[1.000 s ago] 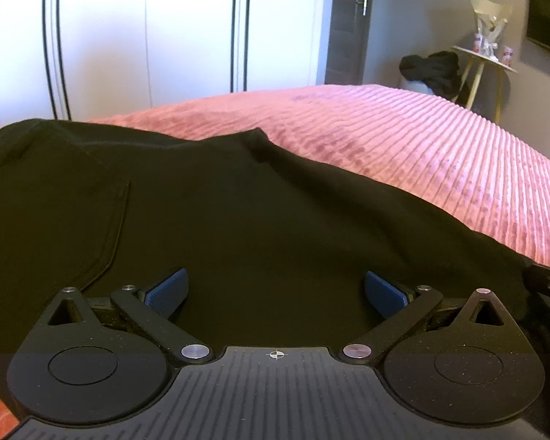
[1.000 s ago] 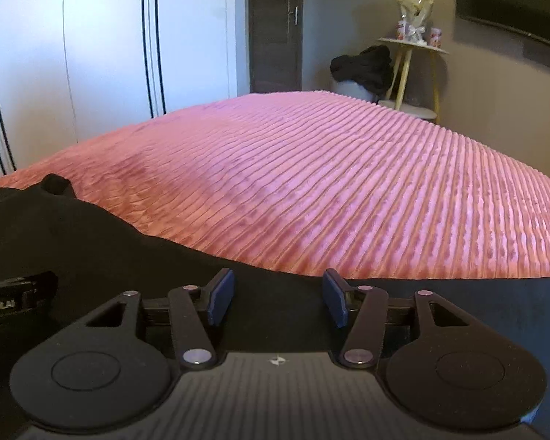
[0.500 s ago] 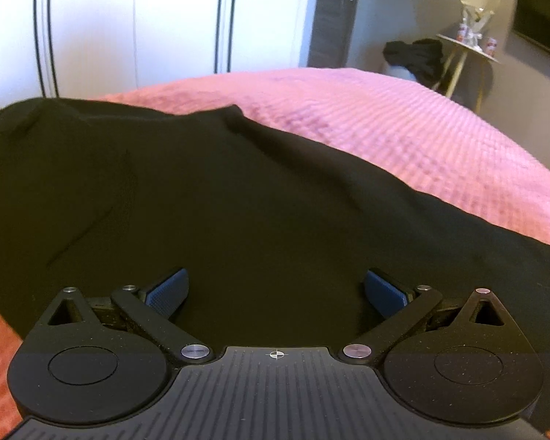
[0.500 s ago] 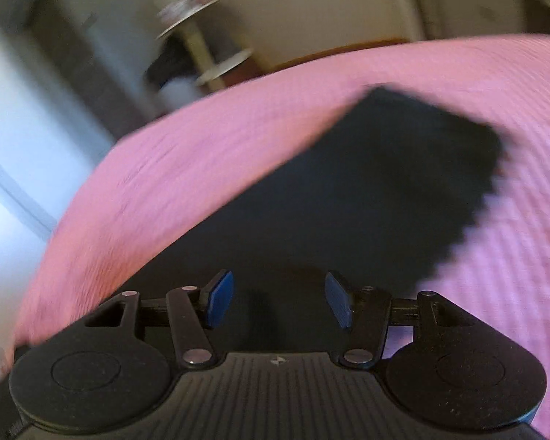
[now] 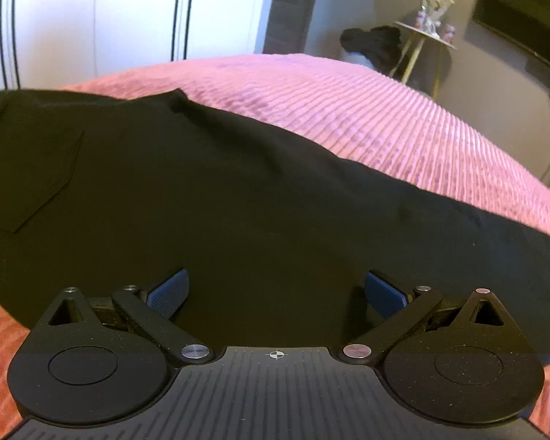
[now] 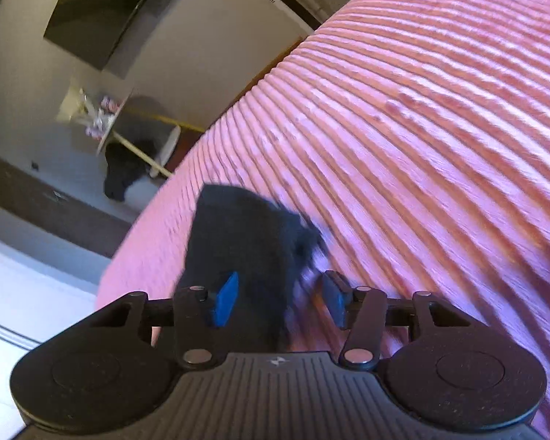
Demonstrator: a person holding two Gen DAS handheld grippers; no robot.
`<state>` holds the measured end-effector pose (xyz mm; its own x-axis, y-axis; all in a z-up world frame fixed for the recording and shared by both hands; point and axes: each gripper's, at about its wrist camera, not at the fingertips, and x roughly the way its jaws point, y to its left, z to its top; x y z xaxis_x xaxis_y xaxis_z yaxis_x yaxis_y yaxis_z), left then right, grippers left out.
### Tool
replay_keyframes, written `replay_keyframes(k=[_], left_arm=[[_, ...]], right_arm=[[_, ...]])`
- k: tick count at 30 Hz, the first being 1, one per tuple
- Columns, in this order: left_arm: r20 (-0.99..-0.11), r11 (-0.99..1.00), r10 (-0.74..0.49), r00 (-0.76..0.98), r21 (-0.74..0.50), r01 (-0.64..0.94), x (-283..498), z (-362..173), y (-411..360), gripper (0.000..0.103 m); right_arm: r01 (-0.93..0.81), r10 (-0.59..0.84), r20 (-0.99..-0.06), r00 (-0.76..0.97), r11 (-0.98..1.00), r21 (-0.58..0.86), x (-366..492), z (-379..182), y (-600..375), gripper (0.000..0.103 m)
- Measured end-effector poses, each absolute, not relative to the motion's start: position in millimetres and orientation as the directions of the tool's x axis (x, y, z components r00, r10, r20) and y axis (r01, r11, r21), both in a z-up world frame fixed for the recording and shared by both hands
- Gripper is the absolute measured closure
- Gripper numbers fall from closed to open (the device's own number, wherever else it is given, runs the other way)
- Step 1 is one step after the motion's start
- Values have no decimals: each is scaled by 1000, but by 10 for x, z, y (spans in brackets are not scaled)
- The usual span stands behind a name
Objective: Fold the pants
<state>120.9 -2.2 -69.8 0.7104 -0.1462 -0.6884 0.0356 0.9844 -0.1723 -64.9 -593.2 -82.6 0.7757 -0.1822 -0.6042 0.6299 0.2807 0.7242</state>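
1. Lying flat across the near part of the pink ribbed bedspread (image 5: 403, 117), the black pants (image 5: 238, 190) are seen in the left wrist view, with a stitched pocket seam (image 5: 51, 198) visible toward the left end
2. In the right wrist view, a narrow end of the black cloth (image 6: 245, 242) is shown blurred on the bedspread (image 6: 421, 128), reaching in between the fingers
3. The left gripper (image 5: 277, 293) is held over the pants with its jaws spread wide; nothing is clamped, and whether the blue pads (image 5: 168, 291) touch the cloth cannot be told
4. The right gripper (image 6: 280, 299) is seen rolled to one side, so the room appears tilted; its jaws are apart and have just been closing a little, with the cloth lying between them but not pressed by the blue pads (image 6: 225, 300)
5. Beyond the bed, white wardrobe doors (image 5: 91, 18), a dark door (image 5: 293, 3), a small side table (image 5: 421, 36) with a wrapped bouquet, a dark heap of clothing (image 5: 374, 44) and a wall-mounted screen (image 5: 524, 14) are seen
6. No readable writing or brand is found; only a small cross mark (image 5: 277, 354) is shown on the left gripper body
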Motion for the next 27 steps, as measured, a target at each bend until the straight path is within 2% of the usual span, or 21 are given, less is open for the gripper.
replay_keyframes(k=[6, 7, 9, 12, 15, 17, 18, 19, 21, 23, 24, 25, 27], left_arm=[[-681, 983, -157, 715, -180, 44, 1224, -700, -40, 0], [-679, 980, -171, 714, -195, 49, 1234, -694, -26, 0], [-676, 975, -186, 712, -218, 48, 1241, -688, 0, 0], [-677, 972, -189, 712, -232, 38, 1247, -684, 20, 0], [-677, 972, -190, 711, -231, 39, 1246, -686, 19, 0], [-678, 974, -185, 711, -220, 43, 1229, -688, 3, 0], [-678, 976, -182, 712, -215, 46, 1227, -690, -9, 0], [-679, 977, -180, 712, -209, 48, 1218, -689, -16, 0], [-679, 977, -181, 711, -206, 52, 1213, -689, -24, 0], [-679, 974, -188, 710, -223, 45, 1208, -677, -3, 0], [-678, 971, -193, 710, -237, 38, 1204, -669, 16, 0], [-676, 967, -199, 710, -252, 30, 1195, -660, 39, 0], [-673, 962, -204, 711, -272, 19, 1180, -646, 73, 0]], right_arm=[[579, -93, -572, 815, 154, 800, -554, -933, -6129, 53], [557, -78, -552, 830, 132, 820, -573, -936, -6141, 60], [524, -63, -520, 852, 142, 840, -635, -916, -6094, 68], [605, -100, -597, 796, 153, 781, -707, -927, -6067, 68], [585, -109, -575, 811, 117, 802, -820, -969, -6051, 67], [583, -106, -573, 813, 124, 803, -799, -991, -6050, 63], [578, -106, -569, 816, 124, 806, -782, -993, -6051, 58], [562, -104, -553, 827, 120, 818, -749, -995, -6074, 45], [539, -100, -531, 841, 86, 838, -681, -979, -6104, 33], [566, -108, -557, 823, 84, 820, -617, -897, -6110, 39], [585, -110, -575, 811, 108, 804, -574, -863, -6095, 67], [592, -112, -582, 806, 145, 793, -534, -816, -6070, 74], [603, -140, -587, 798, 220, 767, -485, -695, -5992, 75]])
